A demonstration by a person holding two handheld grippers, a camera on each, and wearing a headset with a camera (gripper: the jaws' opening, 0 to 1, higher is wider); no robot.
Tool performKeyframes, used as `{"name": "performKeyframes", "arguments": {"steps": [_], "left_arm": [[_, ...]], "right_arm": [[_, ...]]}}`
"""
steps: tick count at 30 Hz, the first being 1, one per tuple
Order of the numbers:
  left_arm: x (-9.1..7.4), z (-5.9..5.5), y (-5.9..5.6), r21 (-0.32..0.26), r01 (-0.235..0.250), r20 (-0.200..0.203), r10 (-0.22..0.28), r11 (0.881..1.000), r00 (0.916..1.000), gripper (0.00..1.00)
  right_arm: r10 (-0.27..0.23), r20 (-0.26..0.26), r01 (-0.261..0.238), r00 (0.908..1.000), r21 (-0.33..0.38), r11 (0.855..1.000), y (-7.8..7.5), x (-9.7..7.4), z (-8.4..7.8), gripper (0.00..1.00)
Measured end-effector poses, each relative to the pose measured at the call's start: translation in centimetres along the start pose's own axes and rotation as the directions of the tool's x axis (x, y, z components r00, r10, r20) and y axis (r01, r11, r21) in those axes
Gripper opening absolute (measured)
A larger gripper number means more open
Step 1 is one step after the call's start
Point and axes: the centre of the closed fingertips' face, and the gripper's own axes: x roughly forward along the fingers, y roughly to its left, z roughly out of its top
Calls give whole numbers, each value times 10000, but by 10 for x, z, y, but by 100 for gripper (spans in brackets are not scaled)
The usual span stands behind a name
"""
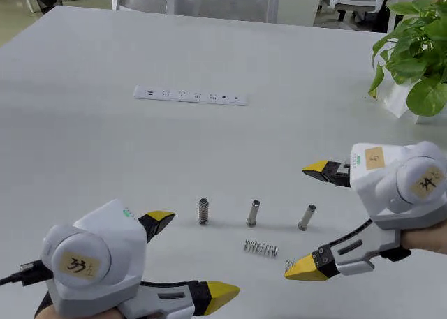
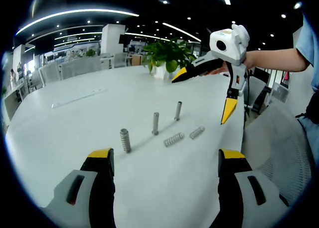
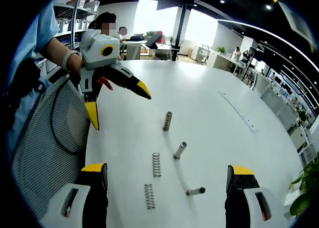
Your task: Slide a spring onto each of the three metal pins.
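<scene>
Three metal pins stand in a row on the white table [image 1: 105, 158]. The left pin [image 1: 203, 211] wears a spring; the middle pin [image 1: 253, 213] and the right pin [image 1: 306, 217] are bare. One loose spring [image 1: 260, 248] lies in front of the middle pin, and a second spring [image 1: 289, 265] lies partly behind a right jaw tip. My left gripper [image 1: 192, 256] is open, near and left of the row. My right gripper [image 1: 307, 219] is open, its jaws spread before and behind the right pin. In the right gripper view, both springs [image 3: 156, 164] [image 3: 148, 195] lie just ahead of its open jaws.
A white power strip [image 1: 190, 95] lies further back on the table. A potted plant [image 1: 412, 54] stands at the far right edge. Chairs stand beyond the far edge. A mesh chair [image 3: 45, 153] is at the person's side of the table.
</scene>
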Motion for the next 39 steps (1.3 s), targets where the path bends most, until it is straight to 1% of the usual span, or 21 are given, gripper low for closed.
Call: {"name": "performKeyframes", "arguments": {"steps": [4,6,11,13,14,16,22,27,29,32,39], "left_arm": [[2,0,1,58,70,-71,-70,10000,10000,84],[3,0,1,57,98,-90,-98,9999,9999,84],[6,-3,2,130,174,-244,-171,9998,9996,84],[6,-4,2,159,219,-298,-214,9996,9993,84],[7,-5,2,174,250,-328,-244,9995,9992,84],[7,-6,2,192,270,-360,-263,9995,9990,84],[7,-10,-1,237,410,-442,-399,9989,9982,82],[10,-13,-3,279,526,-501,-512,9982,9974,82],[11,-14,-3,289,561,-507,-546,9980,9972,82],[12,-14,-3,354,648,-507,-630,9973,9967,81],[19,-16,-4,668,915,-573,-877,9936,9945,78]], "right_arm": [[-264,63,259,9996,659,9975,1,-11,-16,99],[-379,70,372,9993,837,9958,2,-16,-22,99],[-640,2,632,9980,1463,9872,8,-28,-43,99],[-763,-18,755,9971,1657,9833,11,-33,-51,99],[-822,-122,831,9965,1757,9809,13,-36,-55,99],[-948,-107,952,9954,1870,9777,16,-40,-60,99],[-1330,-152,1325,9910,2513,9588,26,-53,-77,99],[-1621,-187,1602,9866,2984,9409,34,-61,-88,99],[-1650,-216,1636,9860,3096,9367,39,-63,-90,99],[-1678,-231,1664,9856,3177,9335,43,-64,-93,99],[-1801,-235,1773,9834,3389,9240,49,-67,-93,99]]}}
